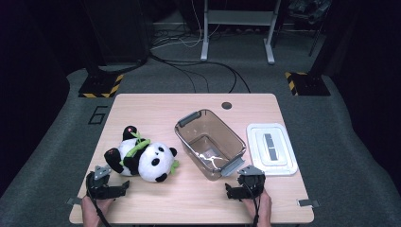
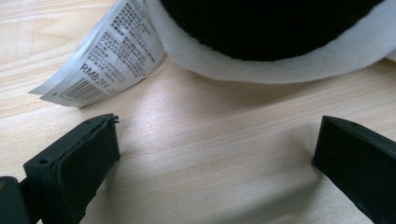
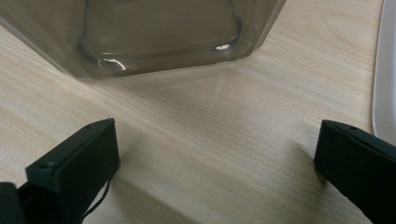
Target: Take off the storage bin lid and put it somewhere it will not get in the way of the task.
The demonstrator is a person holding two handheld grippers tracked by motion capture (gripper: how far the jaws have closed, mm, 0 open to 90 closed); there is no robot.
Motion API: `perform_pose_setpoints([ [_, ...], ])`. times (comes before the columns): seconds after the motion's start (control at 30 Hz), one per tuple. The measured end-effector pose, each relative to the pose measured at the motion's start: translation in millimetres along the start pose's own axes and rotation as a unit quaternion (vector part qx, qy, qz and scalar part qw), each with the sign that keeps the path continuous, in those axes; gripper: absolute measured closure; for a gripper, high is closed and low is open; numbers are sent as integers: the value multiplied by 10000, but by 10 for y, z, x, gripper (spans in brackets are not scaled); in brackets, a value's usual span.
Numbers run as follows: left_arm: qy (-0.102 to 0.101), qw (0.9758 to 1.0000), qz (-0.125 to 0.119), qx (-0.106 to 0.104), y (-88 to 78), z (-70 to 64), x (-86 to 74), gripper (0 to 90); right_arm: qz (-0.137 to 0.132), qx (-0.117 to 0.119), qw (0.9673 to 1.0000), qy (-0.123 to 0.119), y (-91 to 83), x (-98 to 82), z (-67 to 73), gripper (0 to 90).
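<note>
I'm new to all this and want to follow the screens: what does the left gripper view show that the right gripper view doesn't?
Left gripper view: the black-and-white plush panda close ahead, with its printed label hanging onto the wood. Right gripper view: the clear plastic bin close ahead and the edge of the white lid at the right. Both: the light wooden table and each hand-held gripper's own two black jaws spread wide with nothing between them, the left hand-held gripper and the right hand-held gripper.

My table (image 1: 198, 198) is bright under light from above while the room around stays dark, glare shines on the clear bin (image 1: 210, 142), and my close views look soft.
</note>
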State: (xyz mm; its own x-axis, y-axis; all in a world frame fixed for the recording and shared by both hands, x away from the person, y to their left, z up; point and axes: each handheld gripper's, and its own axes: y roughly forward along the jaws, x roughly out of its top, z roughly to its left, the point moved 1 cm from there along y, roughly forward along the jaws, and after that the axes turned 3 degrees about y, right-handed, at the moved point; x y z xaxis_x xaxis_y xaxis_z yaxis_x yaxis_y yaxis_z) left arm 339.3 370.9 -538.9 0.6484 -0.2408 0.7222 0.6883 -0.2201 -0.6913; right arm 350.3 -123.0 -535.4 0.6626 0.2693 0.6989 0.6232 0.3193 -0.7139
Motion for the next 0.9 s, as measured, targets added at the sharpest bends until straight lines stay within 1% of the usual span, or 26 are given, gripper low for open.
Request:
perform_pose_setpoints([
  [0.07, -14, 10000, -33, -30, -7, 10, -2, 0, -47, -1, 10000, -28, 7, -3, -6, 0],
  [0.1, -57, 9999, -21, -105, -16, 12, 0, 0, -68, 0, 10000, -41, 9, -5, -7, 0],
  [0.13, -48, 9999, -16, -118, -36, 17, 6, 0, -88, -13, 10000, -37, 8, -11, -7, 0],
  [0.2, -43, 9999, -88, -110, -79, 19, 23, 0, -92, 27, 9999, -45, 6, -14, -11, 0],
  [0.23, -25, 9999, -62, -146, -118, 23, 41, 0, -90, 37, 9999, -50, 6, -13, -13, 0],
  [0.27, -29, 9998, -109, -159, -131, 20, 49, 0, -96, 35, 9999, -71, 8, -11, -15, 0],
  [0.37, 52, 9998, -91, -173, -227, 15, 90, 0, -99, 44, 9999, -125, 13, -7, -23, 0],
  [0.43, 83, 9997, -114, -188, -296, 19, 118, 0, -99, 56, 9998, -131, 14, -6, -22, 0],
  [0.5, 99, 9996, -196, -162, -366, 13, 156, 0, -99, 97, 9998, -151, 16, -3, -26, 0],
  [0.53, 122, 9996, -199, -187, -396, 20, 174, 0, -101, 82, 9998, -161, 18, -3, -28, 0],
  [0.6, 111, 9992, -307, -211, -474, 23, 228, 0, -98, 104, 9998, -158, 16, -3, -27, 0],
  [0.73, 198, 9987, -410, -210, -620, 12, 362, 0, -98, 91, 9998, -167, 15, -5, -30, 0],
  [0.77, 183, 9984, -495, -197, -636, 3, 386, 0, -98, 91, 9998, -166, 15, -5, -29, 0],
  [0.8, 227, 9984, -483, -198, -674, 1, 425, 0, -98, 93, 9998, -169, 15, -6, -30, 0],
  [0.9, 300, 9975, -618, -186, -761, -21, 550, 0, -99, 92, 9998, -168, 14, -6, -30, 0],
])
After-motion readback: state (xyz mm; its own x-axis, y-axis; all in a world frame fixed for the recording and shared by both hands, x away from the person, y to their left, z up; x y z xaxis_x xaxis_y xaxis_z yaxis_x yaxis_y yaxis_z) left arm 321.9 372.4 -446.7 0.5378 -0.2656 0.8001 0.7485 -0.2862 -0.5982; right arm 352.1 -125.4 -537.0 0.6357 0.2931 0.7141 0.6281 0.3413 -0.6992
